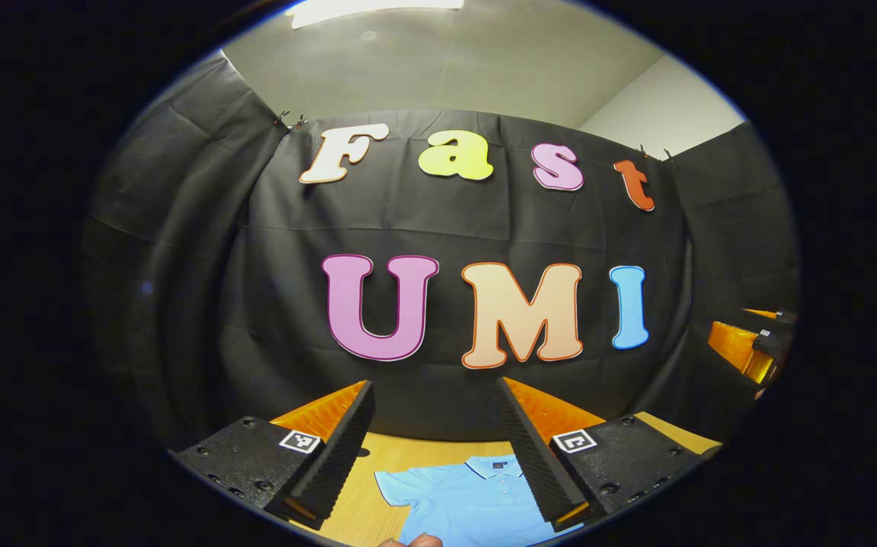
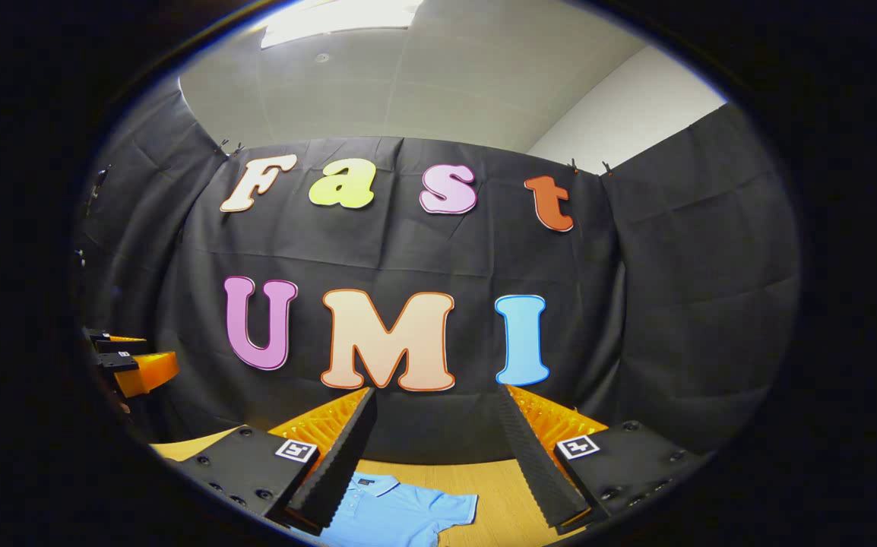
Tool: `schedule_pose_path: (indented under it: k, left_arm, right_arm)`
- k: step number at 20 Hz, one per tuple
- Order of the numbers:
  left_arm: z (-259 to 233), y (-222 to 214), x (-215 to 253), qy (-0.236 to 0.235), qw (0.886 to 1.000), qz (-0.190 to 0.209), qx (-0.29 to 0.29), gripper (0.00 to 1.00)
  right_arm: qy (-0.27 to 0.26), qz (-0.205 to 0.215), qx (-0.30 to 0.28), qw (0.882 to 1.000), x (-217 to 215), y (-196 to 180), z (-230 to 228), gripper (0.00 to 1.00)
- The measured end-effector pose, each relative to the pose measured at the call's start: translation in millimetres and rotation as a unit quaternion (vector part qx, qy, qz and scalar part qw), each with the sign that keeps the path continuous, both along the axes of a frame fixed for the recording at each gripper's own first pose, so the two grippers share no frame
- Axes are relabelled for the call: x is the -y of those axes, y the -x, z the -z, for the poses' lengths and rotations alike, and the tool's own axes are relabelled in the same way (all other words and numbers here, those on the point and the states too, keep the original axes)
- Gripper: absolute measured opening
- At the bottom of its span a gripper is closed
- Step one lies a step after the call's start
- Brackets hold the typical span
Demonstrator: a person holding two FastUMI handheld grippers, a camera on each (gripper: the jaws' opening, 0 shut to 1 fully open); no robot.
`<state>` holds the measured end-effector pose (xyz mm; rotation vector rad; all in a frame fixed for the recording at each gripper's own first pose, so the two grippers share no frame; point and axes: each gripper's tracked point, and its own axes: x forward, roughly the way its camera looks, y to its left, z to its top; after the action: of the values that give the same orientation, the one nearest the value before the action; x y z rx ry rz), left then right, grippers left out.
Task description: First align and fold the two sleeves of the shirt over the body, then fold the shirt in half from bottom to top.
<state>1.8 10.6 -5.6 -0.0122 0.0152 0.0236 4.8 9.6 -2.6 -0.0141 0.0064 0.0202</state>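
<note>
- The left gripper holds its two fingers spread wide apart with nothing between them; it hangs above the table, touching no cloth.
- The right gripper is likewise spread and empty, raised over the table's near edge.
- Past the left gripper's fingers, the shirt lies flat on the wooden table, collar toward the booth's wall, one short sleeve out to the side.
- In the right gripper view the same shirt shows its collar and its other sleeve, spread flat on the wood.
- Each view also catches the other gripper far off at its edge.
- A fingertip of a hand peeks in at the bottom of the left gripper view, over the shirt's body.
- Handling, as I judge it: the shirt is a light, soft knit, limp and prone to wrinkle or drag; it won't hold a shape once lifted.
- Best hold: pinch each sleeve at its outer hem, one gripper per side, low against the table so only one layer comes up.
- The collar looks stiffer; leave it lying as the anchor.
</note>
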Motion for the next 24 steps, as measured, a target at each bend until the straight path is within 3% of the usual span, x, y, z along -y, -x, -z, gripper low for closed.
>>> schedule_pose_path:
  k: [7, 11, 18, 24]
  left_arm:
    - [3, 0, 1, 0.002, 1.0, -0.005, -0.003, 0.94]
    - [2, 1, 5, 0.001, 1.0, -0.007, -0.003, 0.93]
    - [-4, 4, 4, -0.013, 0.999, -0.032, 0.0, 0.94]
    - [-3, 12, -11, -0.038, 0.996, -0.077, -0.01, 0.94]
  right_arm:
    - [0.003, -0.003, -0.01, 1.0, 1, -7, 13, 0.98]
    - [0.009, -0.011, -0.032, 0.999, 3, -24, 44, 1.0]
    - [0.009, -0.02, -0.113, 0.993, 24, -73, 140, 0.98]
    - [0.012, -0.026, -0.209, 0.978, 42, -105, 253, 0.99]
